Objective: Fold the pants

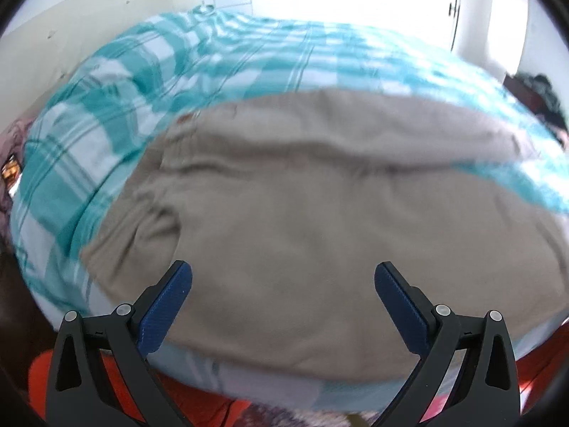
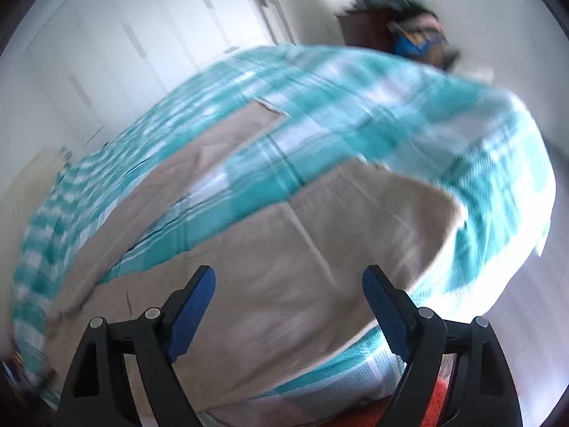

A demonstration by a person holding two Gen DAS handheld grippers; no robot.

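Beige pants (image 2: 291, 249) lie flat on a teal checked bedspread (image 2: 409, 114), directly ahead of and below both claws. Seen past the right gripper (image 2: 288, 279), the legs run away up-left, spread apart. Right gripper and left gripper (image 1: 283, 275) both stand spread, empty. Fabric looks soft, lightly creased.

teal-and-white checked bedspread (image 1: 117, 114); white closet doors (image 2: 142, 35); dark, blurry, perhaps cluttered cabinet (image 2: 366, 28).
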